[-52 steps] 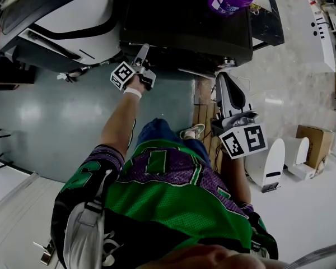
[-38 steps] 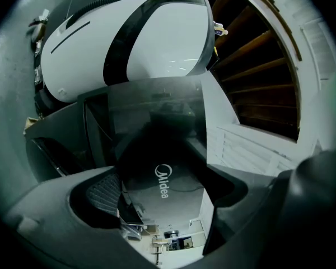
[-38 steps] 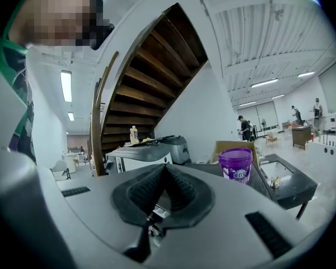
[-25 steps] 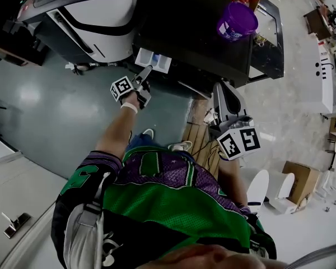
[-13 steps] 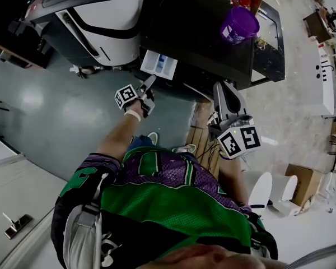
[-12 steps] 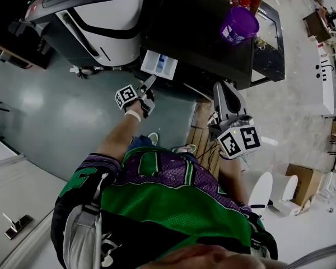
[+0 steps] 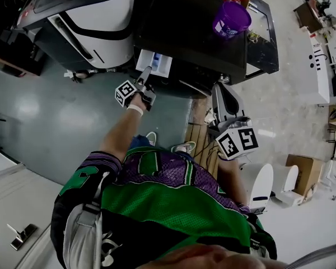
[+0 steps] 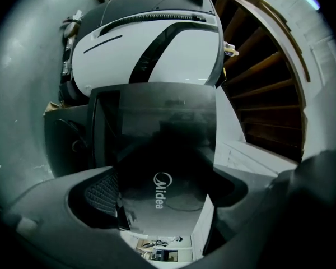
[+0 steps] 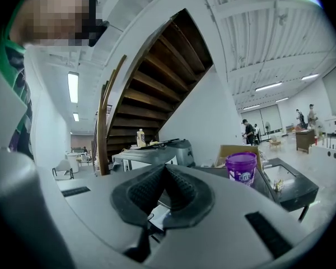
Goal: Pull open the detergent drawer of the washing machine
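Black washing machine (image 7: 196,32) at top of head view, with a white-and-black machine (image 7: 84,15) just beside it on the left. Detergent drawer (image 7: 154,64) stands pulled out of the washer's front, white tray exposed. Left gripper (image 7: 146,73) is at the drawer's outer end; jaws have just been opening and are now wide apart, a dark Midea-marked face in the gap, pads not pressing. Right gripper (image 7: 219,88) is near the washer's front, jaws together, empty. Purple tub (image 7: 231,18) on the dark top.

tools (image 7: 147,72) (image 7: 220,87): 2 | washing machine (image 7: 190,29): 1 | detergent drawer (image 7: 154,64): 1 | purple tub (image 7: 231,18): 1 | cardboard box (image 7: 303,169): 1
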### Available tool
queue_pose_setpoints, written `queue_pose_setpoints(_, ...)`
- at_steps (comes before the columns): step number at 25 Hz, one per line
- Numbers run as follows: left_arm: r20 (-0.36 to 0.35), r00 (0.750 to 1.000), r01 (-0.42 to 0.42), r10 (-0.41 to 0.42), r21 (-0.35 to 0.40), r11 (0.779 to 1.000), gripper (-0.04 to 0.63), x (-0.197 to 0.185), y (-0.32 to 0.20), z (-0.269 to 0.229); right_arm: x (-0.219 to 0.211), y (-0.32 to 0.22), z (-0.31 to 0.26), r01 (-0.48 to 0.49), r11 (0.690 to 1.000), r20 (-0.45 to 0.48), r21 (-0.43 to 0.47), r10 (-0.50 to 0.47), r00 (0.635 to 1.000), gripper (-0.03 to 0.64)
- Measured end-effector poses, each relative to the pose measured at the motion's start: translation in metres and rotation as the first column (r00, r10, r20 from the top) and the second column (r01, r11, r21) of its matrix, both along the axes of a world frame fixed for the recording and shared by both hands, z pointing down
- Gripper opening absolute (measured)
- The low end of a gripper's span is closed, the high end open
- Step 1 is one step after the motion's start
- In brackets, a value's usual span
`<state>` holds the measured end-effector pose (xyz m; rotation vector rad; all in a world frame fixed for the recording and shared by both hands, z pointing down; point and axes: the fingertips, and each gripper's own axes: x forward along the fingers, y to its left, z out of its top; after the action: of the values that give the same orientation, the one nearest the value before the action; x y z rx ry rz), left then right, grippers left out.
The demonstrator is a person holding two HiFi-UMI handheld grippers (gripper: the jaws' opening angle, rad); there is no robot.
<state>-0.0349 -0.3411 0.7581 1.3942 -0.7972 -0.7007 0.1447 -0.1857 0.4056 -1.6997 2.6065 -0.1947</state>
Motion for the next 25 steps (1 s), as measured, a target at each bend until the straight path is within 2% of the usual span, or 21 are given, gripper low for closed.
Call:
queue_pose_setpoints(4, 0.005, 1.0, 0.001, -0.001, -0.041, 0.999, 0.443, 0.001, 0.002, 0.001, 0.003, 0.006, -0.002, -0.012, 1.0, 0.004, 0.006, 0.012, 1.0, 0.002)
queue_pose_setpoints(16, 0.022, 0.998, -0.05, 0.051, -0.06, 0.997, 0.442, -0.004, 0.031, 0.003, -0.006, 0.009, -0.01, 0.021, 0.999, 0.021, 0.026, -0.022, 1.0, 0.002)
queue_pose_setpoints(21, 0.035, 0.998, -0.052, 0.056, -0.099, 0.994, 0.44, -0.007, 0.04, 0.004, -0.016, 0.003, -0.014, 0.051, 0.998, 0.014, 0.038, -0.052, 0.999, 0.002)
queue_pose_setpoints(25, 0.035, 0.997, -0.06, 0.064, -0.086, 0.994, 0.44, -0.009, 0.042, 0.004, -0.021, 0.002, -0.012, 0.05, 0.998, 0.022, 0.027, -0.051, 0.998, 0.002)
